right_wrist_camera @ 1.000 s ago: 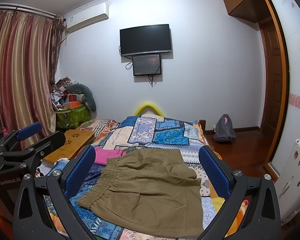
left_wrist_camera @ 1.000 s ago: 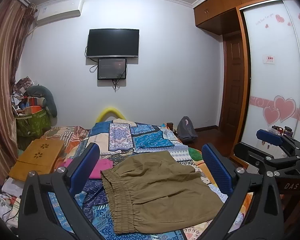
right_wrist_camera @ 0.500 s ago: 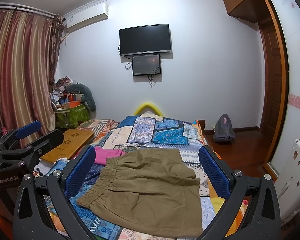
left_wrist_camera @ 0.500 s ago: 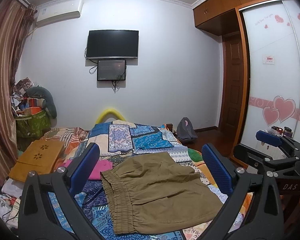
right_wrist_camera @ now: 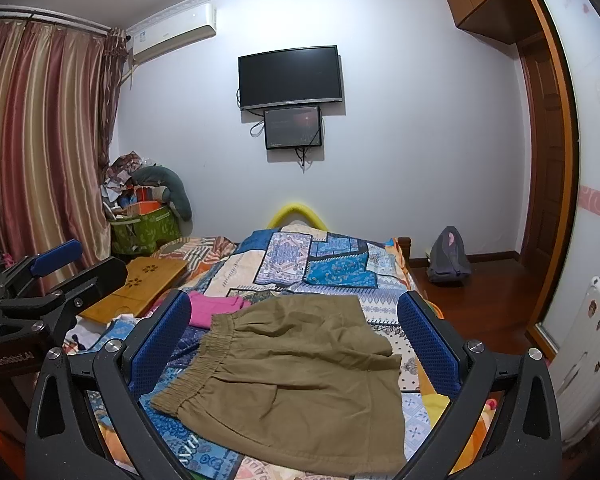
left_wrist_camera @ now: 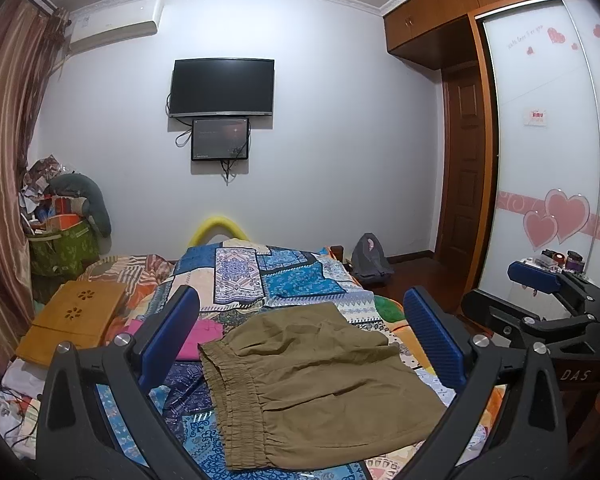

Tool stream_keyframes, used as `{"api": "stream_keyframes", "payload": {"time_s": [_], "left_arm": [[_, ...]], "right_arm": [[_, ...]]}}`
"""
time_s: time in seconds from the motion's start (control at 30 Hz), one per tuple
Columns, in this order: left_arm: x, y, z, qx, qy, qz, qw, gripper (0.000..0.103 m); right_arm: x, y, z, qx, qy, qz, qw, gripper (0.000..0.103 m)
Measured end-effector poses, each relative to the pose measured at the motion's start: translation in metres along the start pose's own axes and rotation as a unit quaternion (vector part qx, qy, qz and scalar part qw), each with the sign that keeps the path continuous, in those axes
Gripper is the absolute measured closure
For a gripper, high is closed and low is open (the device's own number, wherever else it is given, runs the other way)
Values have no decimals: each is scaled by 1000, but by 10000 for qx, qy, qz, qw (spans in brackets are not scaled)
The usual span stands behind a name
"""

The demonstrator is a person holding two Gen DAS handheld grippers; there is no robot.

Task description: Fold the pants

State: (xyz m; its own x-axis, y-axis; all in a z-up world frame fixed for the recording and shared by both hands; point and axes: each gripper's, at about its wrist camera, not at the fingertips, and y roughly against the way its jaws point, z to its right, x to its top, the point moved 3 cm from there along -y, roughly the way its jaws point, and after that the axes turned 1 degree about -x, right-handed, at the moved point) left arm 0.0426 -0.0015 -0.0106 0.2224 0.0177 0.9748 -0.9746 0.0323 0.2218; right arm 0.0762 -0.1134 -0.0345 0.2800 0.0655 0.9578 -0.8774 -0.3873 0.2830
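Olive-brown pants [left_wrist_camera: 320,376] lie on the patchwork bed cover, folded into a short block, with the elastic waistband toward the left. They also show in the right wrist view [right_wrist_camera: 296,376]. My left gripper [left_wrist_camera: 300,320] is open and empty, held above the near edge of the pants. My right gripper [right_wrist_camera: 294,318] is open and empty, also above the pants. Each gripper shows at the edge of the other's view: the right one [left_wrist_camera: 540,304], the left one [right_wrist_camera: 48,280].
The bed [right_wrist_camera: 332,264] carries a pink garment [right_wrist_camera: 216,308] and a wooden lap tray [right_wrist_camera: 140,288] to the left. A green bag of clutter [right_wrist_camera: 144,228] stands by the curtain. A grey backpack [right_wrist_camera: 448,256] sits on the floor, right. A wardrobe [left_wrist_camera: 548,160] is at the right.
Nothing has visibly changed apart from a very slight drift of both views; the pants lie as before and both grippers stay open.
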Motion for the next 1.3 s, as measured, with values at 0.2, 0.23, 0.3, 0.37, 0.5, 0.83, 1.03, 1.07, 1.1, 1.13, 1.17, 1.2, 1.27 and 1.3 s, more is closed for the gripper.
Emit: {"api": "stream_keyframes", "payload": {"time_s": [0.2,0.23,0.3,0.37,0.5,0.83,1.03,1.07,1.1,1.13,1.17,1.2,1.27,1.3], "left_arm": [[-4,-10,-4,-6,26,-3,10000,0],[-4,-13,-5,29,36,13,10000,0],[-6,-20,-8,27,54,-45,10000,0],[-6,-31,-12,-21,93,-160,9998,0],[-6,-57,-25,22,150,-340,9993,0],[-23,-152,-81,564,139,-1079,9925,0],[-48,-209,-121,776,159,-1512,9853,0],[-53,-219,-128,786,163,-1598,9839,0],[-61,-233,-137,842,149,-1723,9813,0],[-66,-241,-142,892,135,-1796,9796,0],[-73,-253,-149,970,100,-1875,9774,0],[-81,-264,-157,1061,64,-1967,9747,0],[-95,-282,-167,1162,50,-2137,9700,0],[-101,-290,-172,1180,72,-2220,9678,2]], "right_arm": [[-2,-13,3,51,-31,-127,9999,0],[-2,-17,3,47,-38,-142,9999,0],[-2,-25,6,49,-50,-188,9998,0],[-3,-33,8,45,-68,-240,9997,0],[-5,-56,14,-20,-73,-368,9993,0],[-9,-124,51,-311,-26,-706,9970,0],[-14,-171,83,-394,21,-957,9946,0],[-16,-181,90,-333,-4,-1025,9942,0],[-18,-187,94,-288,-40,-1083,9937,0],[-20,-194,99,-257,-74,-1129,9933,0],[-22,-204,104,-205,-101,-1203,9925,1],[-23,-212,108,-175,-119,-1252,9919,3],[-28,-232,118,-196,-175,-1433,9893,5],[-30,-240,123,-195,-188,-1509,9882,7]]}}
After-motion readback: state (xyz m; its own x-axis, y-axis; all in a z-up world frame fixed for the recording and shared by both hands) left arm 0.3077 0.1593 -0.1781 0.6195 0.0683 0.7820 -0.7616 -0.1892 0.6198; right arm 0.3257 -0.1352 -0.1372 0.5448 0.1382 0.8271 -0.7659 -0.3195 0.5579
